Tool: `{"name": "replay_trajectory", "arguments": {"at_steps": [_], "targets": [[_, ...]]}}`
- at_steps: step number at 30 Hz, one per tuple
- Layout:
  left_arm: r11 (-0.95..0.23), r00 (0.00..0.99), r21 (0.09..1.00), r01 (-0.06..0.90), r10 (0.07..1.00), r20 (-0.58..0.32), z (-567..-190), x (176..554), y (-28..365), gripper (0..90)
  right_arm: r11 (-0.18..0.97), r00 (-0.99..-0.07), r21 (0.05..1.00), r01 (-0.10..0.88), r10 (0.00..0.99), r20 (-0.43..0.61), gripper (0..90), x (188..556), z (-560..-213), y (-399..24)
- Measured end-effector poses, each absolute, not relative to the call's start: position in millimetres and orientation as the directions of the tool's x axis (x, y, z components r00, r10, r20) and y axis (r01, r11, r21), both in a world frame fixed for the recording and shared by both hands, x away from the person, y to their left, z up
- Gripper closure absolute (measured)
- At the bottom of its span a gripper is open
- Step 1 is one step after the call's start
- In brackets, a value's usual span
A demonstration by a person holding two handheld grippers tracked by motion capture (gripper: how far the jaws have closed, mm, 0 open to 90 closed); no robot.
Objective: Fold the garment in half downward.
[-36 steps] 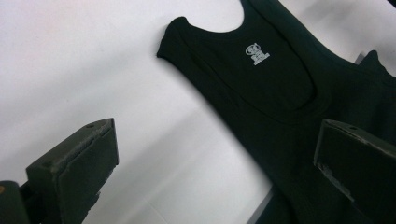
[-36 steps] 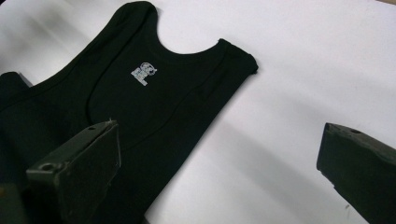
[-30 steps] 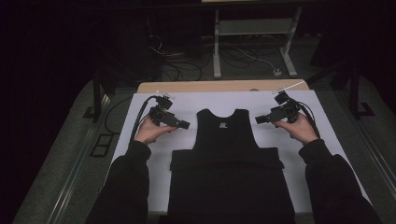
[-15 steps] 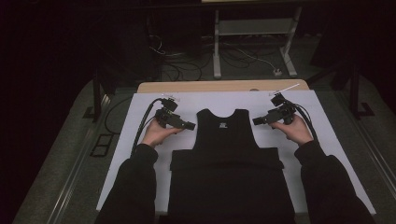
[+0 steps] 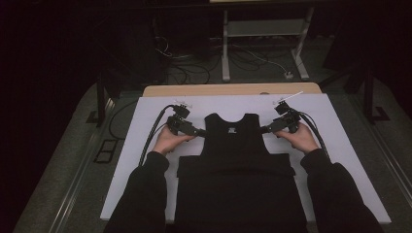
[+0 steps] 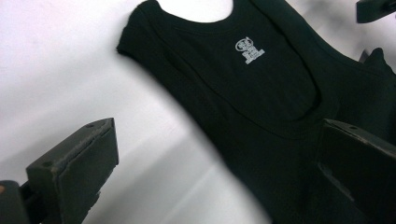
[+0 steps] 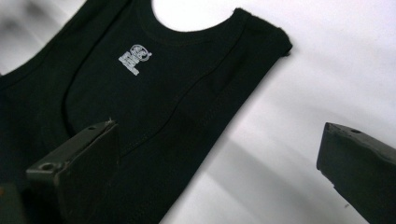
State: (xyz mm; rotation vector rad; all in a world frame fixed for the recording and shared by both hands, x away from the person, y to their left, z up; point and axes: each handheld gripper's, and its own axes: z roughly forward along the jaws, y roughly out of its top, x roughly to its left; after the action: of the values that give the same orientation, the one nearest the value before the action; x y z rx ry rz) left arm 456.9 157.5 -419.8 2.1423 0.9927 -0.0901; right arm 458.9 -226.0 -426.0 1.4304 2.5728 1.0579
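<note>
Both hands have drawn inward toward the black tank top (image 5: 236,160) since a second ago, when they sat farther out on the white sheet; each hand-held gripper now sits right at an armhole edge of the garment. From above, the left hand-held gripper (image 5: 200,132) points its tips at the left side of the top just below the shoulder strap, while the right hand-held gripper (image 5: 265,129) points in at the matching spot on the other side. Both are released: in the left gripper view the two black jaws stand wide apart, one over bare white sheet (image 6: 60,70) and the other over dark fabric, so the garment's edge runs between them. In the right gripper view the jaws straddle the opposite edge in the same way, spread wide with nothing pinched. The tank top lies flat, neck hole toward the far side of the worktop (image 5: 233,90), its small white printed label (image 6: 249,50) showing just under the neckline. Its lower part is doubled over in a wider band near the person's sleeves (image 5: 145,194). Cables (image 5: 150,136) trail from the left hand-held gripper across the sheet.
</note>
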Motion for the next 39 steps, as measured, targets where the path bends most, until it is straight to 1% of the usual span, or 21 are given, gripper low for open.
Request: {"name": "replay_trajectory", "arguments": {"at_steps": [7, 13, 19, 20, 25, 27, 30, 36, 39], "targets": [[-0.413, 0.695, 0.603, 0.682, 0.623, -0.359, -427, 457, 152, 0.0, 0.359, -0.585, 0.552, 0.753, 0.750, 0.310, 0.0, 459, -433, -218], [-0.414, 0.692, 0.594, 0.689, 0.620, -0.370, -432, 457, 146, 0.0, 0.392, -0.600, 0.536, 0.747, 0.744, 0.293, 0.6, 457, -440, -209], [-0.419, 0.692, 0.591, 0.689, 0.622, -0.366, -435, 458, 143, 0.0, 0.397, -0.609, 0.543, 0.740, 0.739, 0.290, 10.0, 454, -442, -207], [-0.414, 0.690, 0.594, 0.690, 0.623, -0.367, -436, 458, 143, 1.2, 0.394, -0.608, 0.545, 0.740, 0.739, 0.291, 13.4, 454, -442, -207], [-0.412, 0.698, 0.607, 0.679, 0.618, -0.361, -436, 458, 144, 5.7, 0.392, -0.604, 0.550, 0.737, 0.748, 0.276, 23.7, 452, -440, -205], [-0.394, 0.689, 0.614, 0.684, 0.625, -0.367, -435, 458, 144, 8.4, 0.391, -0.606, 0.555, 0.734, 0.746, 0.276, 27.6, 452, -440, -205], [-0.388, 0.688, 0.622, 0.681, 0.629, -0.361, -435, 458, 144, 12.5, 0.392, -0.607, 0.561, 0.729, 0.748, 0.267, 31.8, 451, -441, -203], [-0.384, 0.678, 0.612, 0.691, 0.639, -0.364, -439, 460, 145, 14.5, 0.391, -0.603, 0.571, 0.721, 0.761, 0.240, 41.0, 451, -441, -201], [-0.389, 0.677, 0.608, 0.692, 0.642, -0.360, -441, 461, 145, 17.4, 0.389, -0.600, 0.575, 0.720, 0.766, 0.232, 43.3, 450, -441, -201]]}}
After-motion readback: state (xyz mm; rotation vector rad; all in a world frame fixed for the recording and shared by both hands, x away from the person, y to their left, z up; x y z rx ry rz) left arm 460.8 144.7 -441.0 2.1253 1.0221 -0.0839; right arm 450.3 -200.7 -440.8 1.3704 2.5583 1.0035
